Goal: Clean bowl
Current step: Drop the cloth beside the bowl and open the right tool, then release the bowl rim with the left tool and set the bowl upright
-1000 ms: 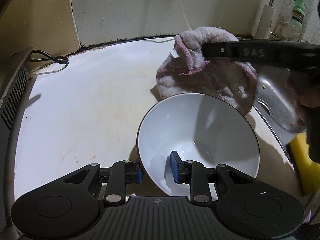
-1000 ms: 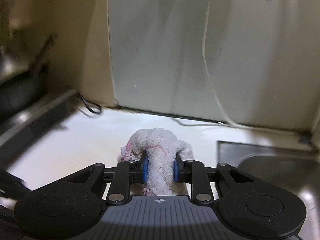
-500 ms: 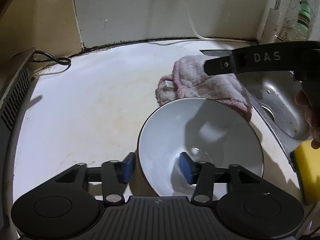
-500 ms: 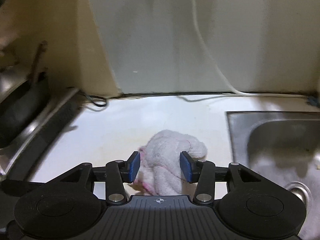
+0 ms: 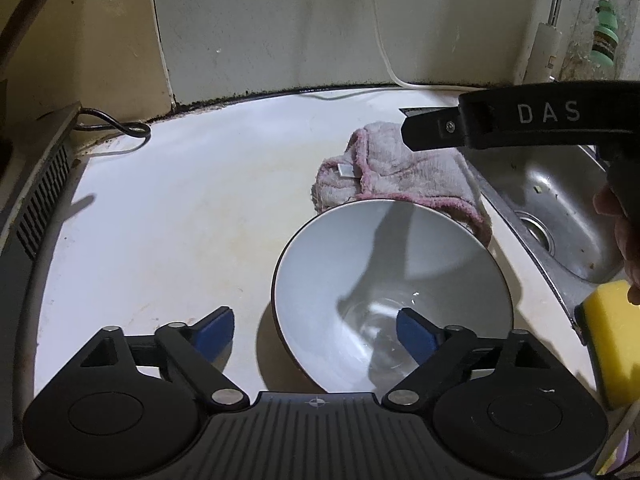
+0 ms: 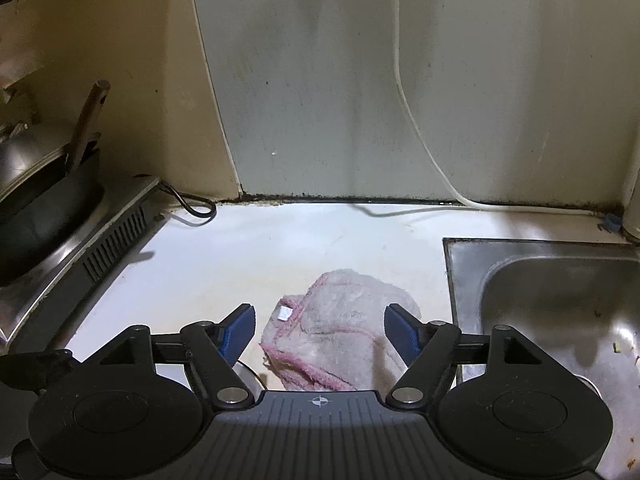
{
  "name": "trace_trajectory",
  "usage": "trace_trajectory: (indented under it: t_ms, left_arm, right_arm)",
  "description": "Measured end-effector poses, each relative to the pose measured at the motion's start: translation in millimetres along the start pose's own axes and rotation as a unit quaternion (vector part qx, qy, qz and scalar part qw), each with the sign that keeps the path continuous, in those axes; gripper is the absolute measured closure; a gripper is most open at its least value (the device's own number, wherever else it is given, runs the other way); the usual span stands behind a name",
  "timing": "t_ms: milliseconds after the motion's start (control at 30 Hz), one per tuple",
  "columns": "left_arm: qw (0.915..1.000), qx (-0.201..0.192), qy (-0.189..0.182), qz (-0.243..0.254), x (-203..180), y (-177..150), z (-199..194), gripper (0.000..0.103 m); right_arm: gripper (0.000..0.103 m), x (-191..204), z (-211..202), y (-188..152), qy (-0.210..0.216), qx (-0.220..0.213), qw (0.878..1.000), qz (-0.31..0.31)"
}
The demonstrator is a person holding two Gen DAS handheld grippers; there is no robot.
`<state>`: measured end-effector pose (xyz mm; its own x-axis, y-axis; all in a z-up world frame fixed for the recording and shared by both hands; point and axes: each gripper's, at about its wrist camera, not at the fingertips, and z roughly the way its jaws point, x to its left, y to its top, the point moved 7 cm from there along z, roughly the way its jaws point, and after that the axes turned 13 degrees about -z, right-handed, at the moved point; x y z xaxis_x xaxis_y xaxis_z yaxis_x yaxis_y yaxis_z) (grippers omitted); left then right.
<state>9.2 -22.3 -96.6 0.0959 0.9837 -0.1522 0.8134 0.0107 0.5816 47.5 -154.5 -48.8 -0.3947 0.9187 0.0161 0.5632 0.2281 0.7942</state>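
Resting on smooth counter (image 5: pixel 168 216): glossy round bowl (image 5: pixel 392 276), fluffy crumpled cloth (image 6: pixel 340 336).

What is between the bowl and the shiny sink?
The left wrist view shows the pink towel lying on the counter behind the bowl, its right edge reaching toward the sink; nearer the camera that stretch is bare.

Bowl (image 5: pixel 392 280) on counter (image 5: pixel 180 220), cloth (image 5: pixel 400 176) behind it, sink (image 5: pixel 560 208) right.

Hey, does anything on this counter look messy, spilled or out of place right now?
The pink-edged cloth lies crumpled on the counter beside the bowl, not folded. Dark grime lines the seam where counter meets wall. Nothing spilled.
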Motion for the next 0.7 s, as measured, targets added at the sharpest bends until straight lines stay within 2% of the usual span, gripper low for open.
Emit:
trace_trajectory:
  t_ms: [200, 333, 533, 600, 633, 700]
  left_arm:
    - [1.0000, -0.008, 0.001, 0.003, -4, -3, -9, 0.001]
    - [1.0000, -0.006, -0.001, -0.001, -5, -5, -13, 0.001]
    - [0.9993, 0.007, -0.013, -0.035, -5, -6, -18, 0.000]
    - [0.9986, 0.016, -0.021, -0.046, -5, -7, -19, 0.000]
    - [0.9981, 0.022, -0.026, -0.051, -6, -8, -20, 0.000]
    - [0.9975, 0.025, -0.034, -0.057, -8, -9, -22, 0.000]
  right_arm:
    - [0.031, 8, -6, -5, 0.012, 0.000, 1.000, 0.000]
    - [0.030, 13, -12, -11, 0.018, 0.001, 1.000, 0.005]
    - [0.030, 11, -24, -16, 0.011, -0.002, 1.000, 0.029]
    - [0.021, 8, -27, -18, -0.006, 0.004, 0.999, 0.039]
    - [0.012, 5, -28, -21, -0.027, 0.013, 0.999, 0.045]
    - [0.008, 4, -33, -24, -0.044, 0.015, 0.998, 0.045]
